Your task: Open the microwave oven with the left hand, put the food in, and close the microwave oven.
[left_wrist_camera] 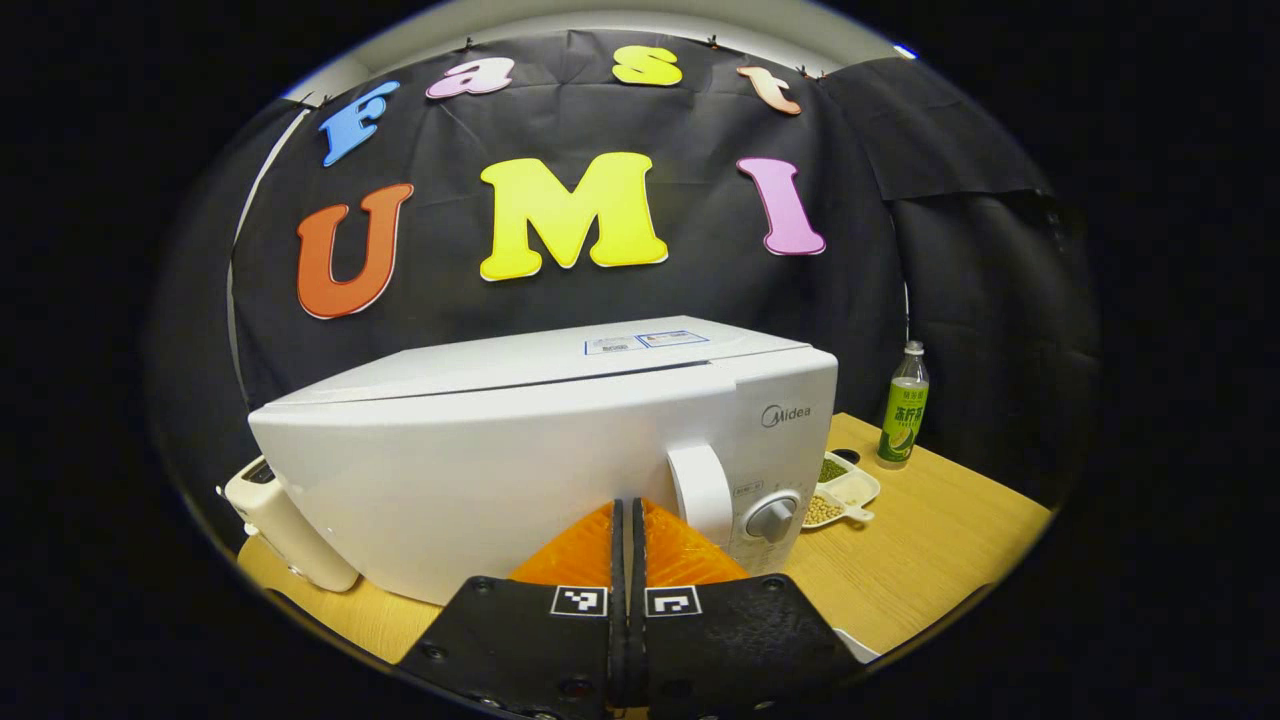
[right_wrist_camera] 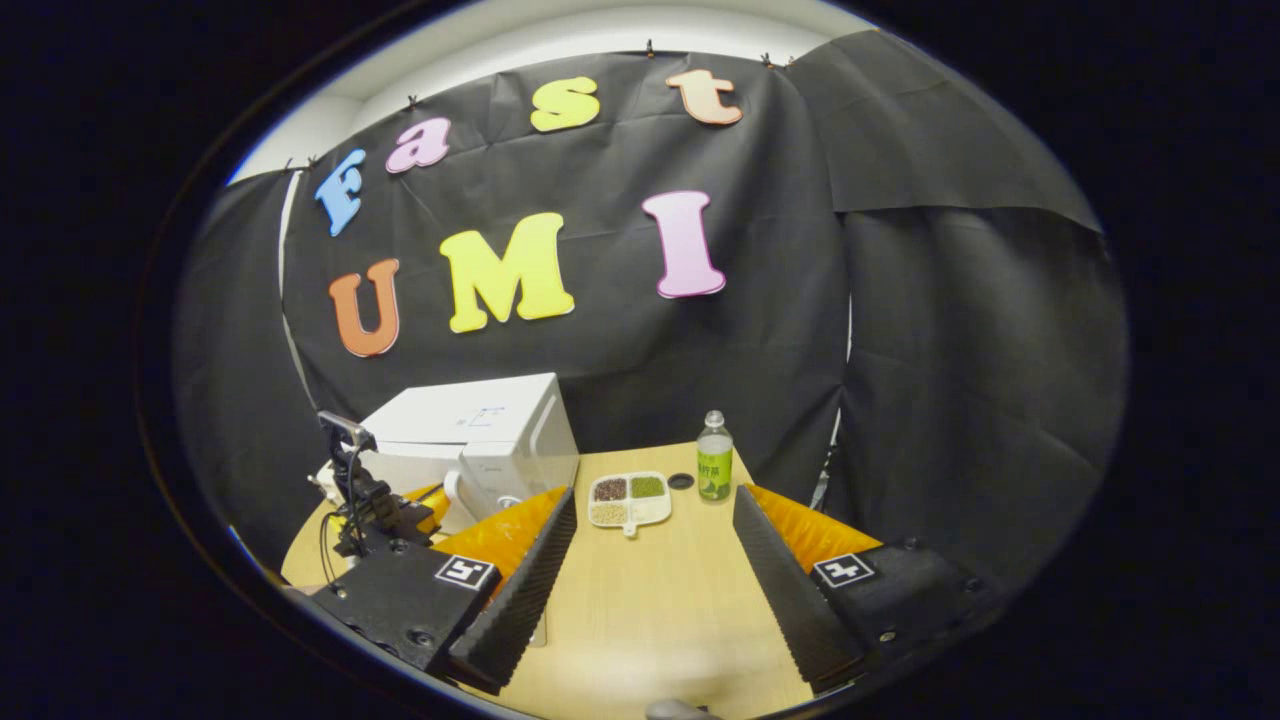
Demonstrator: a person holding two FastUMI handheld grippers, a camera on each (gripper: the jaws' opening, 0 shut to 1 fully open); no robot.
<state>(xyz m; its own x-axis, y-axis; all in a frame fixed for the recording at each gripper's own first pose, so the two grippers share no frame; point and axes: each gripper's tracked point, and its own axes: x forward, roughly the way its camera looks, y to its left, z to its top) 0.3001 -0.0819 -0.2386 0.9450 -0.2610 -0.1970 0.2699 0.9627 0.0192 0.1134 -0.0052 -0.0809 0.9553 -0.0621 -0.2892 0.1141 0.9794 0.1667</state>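
Left gripper (left_wrist_camera: 630, 520) fingers pressed together, nothing between, just before microwave (left_wrist_camera: 560, 450) door, beside handle (left_wrist_camera: 700, 490). Microwave shut, at table's (right_wrist_camera: 640, 600) left. Right gripper (right_wrist_camera: 655, 570) spread wide above table. Food tray (right_wrist_camera: 628, 498) right of microwave, green bottle (right_wrist_camera: 714, 458) beside tray.

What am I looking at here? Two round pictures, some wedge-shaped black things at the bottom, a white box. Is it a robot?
No robot: a person holds a two-finger tool in each hand, each with its own camera. In the left gripper view, the left gripper has its fingers pressed together, holding nothing, just before the closed white microwave, near its handle. In the right gripper view, the right gripper has its fingers spread wide, empty, above the wooden table. Ahead on the table lie a divided food tray and a green bottle. The left tool also shows there, by the microwave.
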